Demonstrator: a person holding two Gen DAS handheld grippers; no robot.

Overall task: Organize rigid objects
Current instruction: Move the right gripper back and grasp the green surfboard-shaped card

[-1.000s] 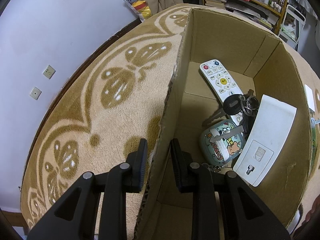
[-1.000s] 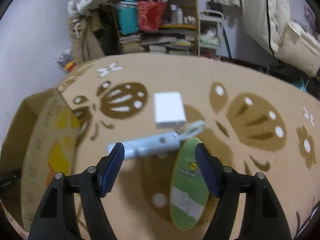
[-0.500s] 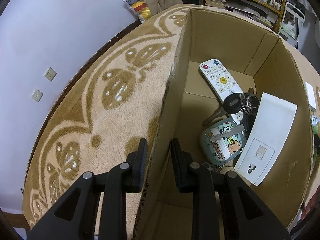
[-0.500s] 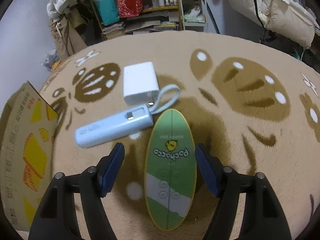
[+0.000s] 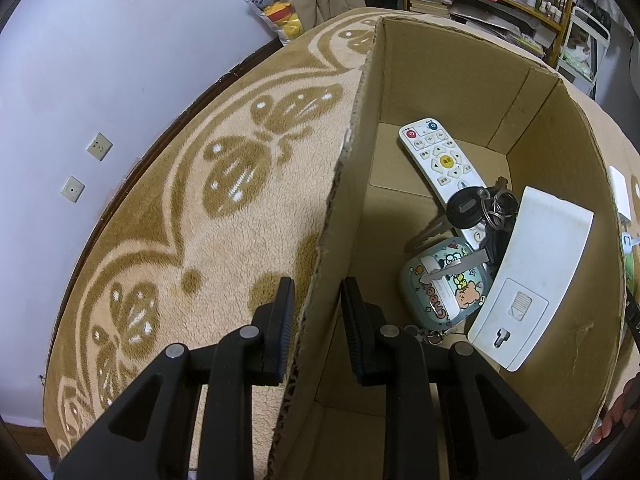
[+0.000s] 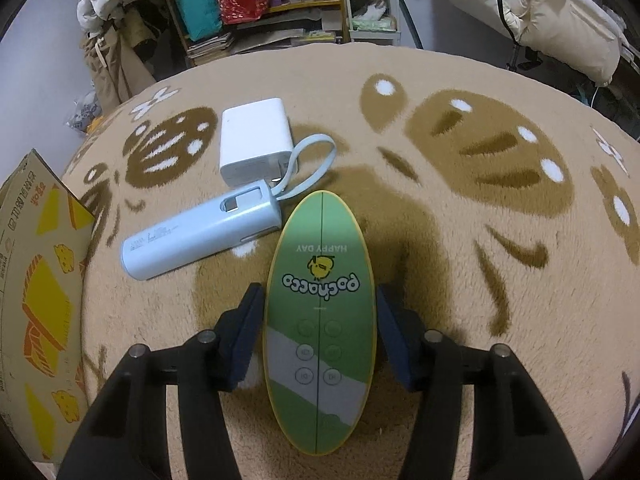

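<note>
A: Green, that oval board (image 6: 320, 308), and it lies flat on the tan rug (image 6: 460, 208) between the two pads of the right gripper (image 6: 319, 334). Is it gripped yet?

B: Not quite, by my reading. The jaws are closing on it, one pad at its nine o'clock edge and one at three o'clock, both just beside the rim; I cannot see them pressing.

A: So the step in hand is picking it up for the box?

B: I think so. The next move calls for the pads to finish closing across the narrow width, then a level lift so the thin board does not tip out.

A: What else waits on the rug?

B: A pale blue cylinder (image 6: 200, 236) with a strap loop at about eleven o'clock from the board, and a white charger block (image 6: 254, 140) just beyond it, touching or nearly so.

A: And the left gripper (image 5: 316, 316)?

B: Clamped on the near wall of the cardboard box (image 5: 460, 80), one finger outside, one inside, steadying it.

A: Contents?

B: A white remote (image 5: 436, 160) towards twelve o'clock, a bunch of keys (image 5: 476, 208) lying over its lower end, a cartoon-printed case (image 5: 440, 284) below them, and a white flat device (image 5: 532, 276) leaning at three o'clock against the wall.
</note>
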